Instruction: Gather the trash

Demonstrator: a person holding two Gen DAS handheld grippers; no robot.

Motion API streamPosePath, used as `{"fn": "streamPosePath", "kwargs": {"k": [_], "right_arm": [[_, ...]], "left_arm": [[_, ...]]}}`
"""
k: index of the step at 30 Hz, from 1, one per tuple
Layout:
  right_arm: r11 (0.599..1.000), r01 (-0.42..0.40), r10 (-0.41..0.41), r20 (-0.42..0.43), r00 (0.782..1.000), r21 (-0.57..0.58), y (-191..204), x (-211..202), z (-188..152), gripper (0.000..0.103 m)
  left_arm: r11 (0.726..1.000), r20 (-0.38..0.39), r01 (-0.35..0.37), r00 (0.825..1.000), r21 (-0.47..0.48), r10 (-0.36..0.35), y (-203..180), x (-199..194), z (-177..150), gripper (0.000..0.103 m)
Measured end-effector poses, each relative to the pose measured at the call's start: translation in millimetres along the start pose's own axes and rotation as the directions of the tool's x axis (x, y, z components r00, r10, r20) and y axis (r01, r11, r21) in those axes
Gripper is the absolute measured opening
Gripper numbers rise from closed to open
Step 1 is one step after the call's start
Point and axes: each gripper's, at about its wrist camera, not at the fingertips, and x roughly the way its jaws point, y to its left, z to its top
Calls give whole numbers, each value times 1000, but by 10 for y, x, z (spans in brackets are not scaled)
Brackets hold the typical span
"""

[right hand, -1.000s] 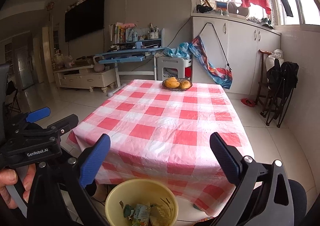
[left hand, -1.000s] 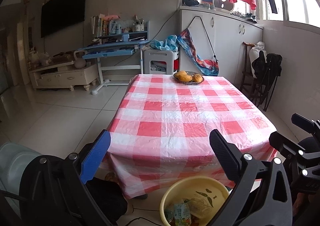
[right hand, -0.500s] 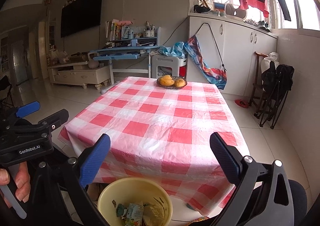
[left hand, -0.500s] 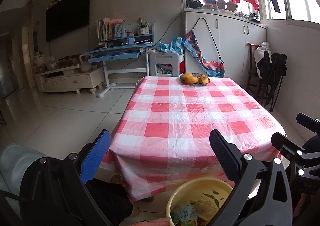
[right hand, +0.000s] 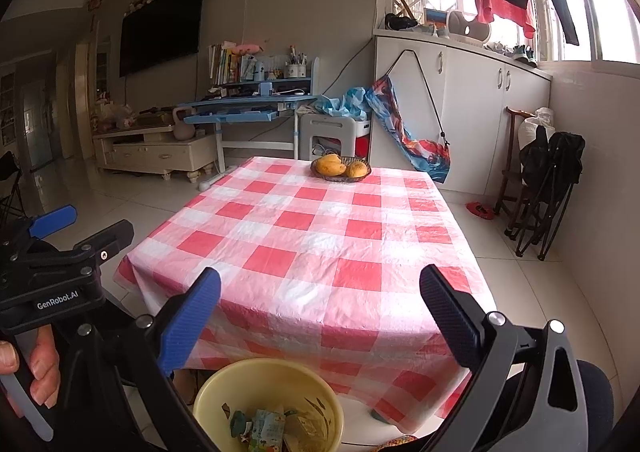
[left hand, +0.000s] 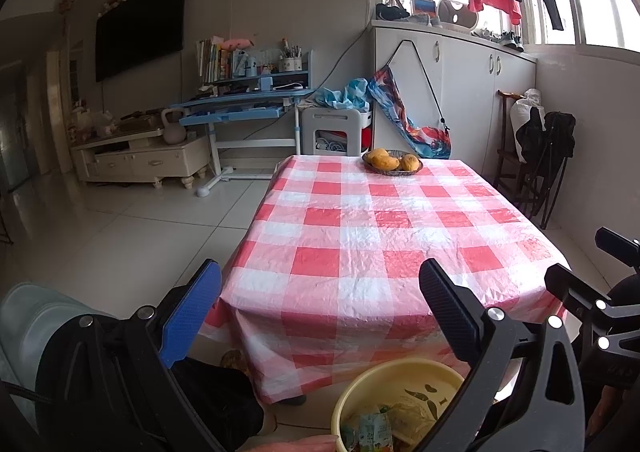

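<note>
Both claws agape; bin seemingly part-filled.

Yellow round plastic basin: stands upright on the floor, just beside the near edge of the table, below its top. Contents: crumpled wrappers and paper scraps lying loosely at the bottom. Printed leaf motifs mark the inner wall.

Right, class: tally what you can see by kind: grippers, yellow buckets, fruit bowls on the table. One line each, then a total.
Grippers: 2, left gripper, right gripper
Bucket: 1
Fruit bowl: 1
Total: 4
</note>
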Motion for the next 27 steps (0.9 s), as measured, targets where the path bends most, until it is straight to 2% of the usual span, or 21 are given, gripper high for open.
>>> {"fn": "streamPosePath", "kwargs": {"k": [27], "right_arm": [[1000, 7, -7, 8, 1000, 0, 2, -13, 7, 95]], "left_arm": [[1000, 15, 7, 1000, -5, -7, -16, -31, 10, 96]]}}
